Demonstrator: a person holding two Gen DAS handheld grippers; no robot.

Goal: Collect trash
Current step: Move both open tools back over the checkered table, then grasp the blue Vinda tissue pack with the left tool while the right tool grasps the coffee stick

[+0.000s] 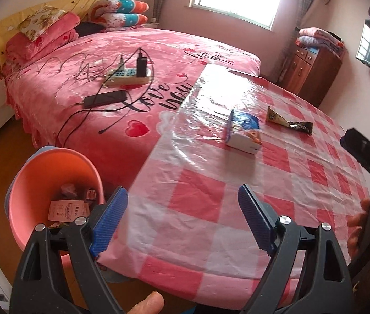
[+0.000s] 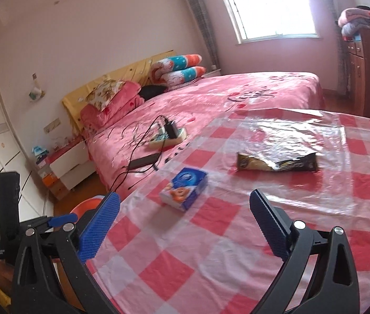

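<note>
A blue and white tissue pack (image 1: 244, 132) (image 2: 185, 191) lies on the red-checked table (image 1: 211, 204) (image 2: 224, 248). A dark, gold snack wrapper (image 1: 288, 121) (image 2: 276, 162) lies beyond it. A pink trash bin (image 1: 51, 193) stands on the floor at the table's left edge, with paper scraps inside; its rim shows in the right wrist view (image 2: 86, 206). My left gripper (image 1: 182, 209) is open and empty over the table's near edge, next to the bin. My right gripper (image 2: 185, 217) is open and empty, just short of the tissue pack.
A bed with a pink cover (image 1: 132, 60) (image 2: 224, 96) stands behind the table, with a power strip (image 1: 128, 74), chargers and a phone (image 1: 106, 99) on it. A wooden cabinet (image 1: 313, 65) stands at the right. A white nightstand (image 2: 69, 164) is beside the bed.
</note>
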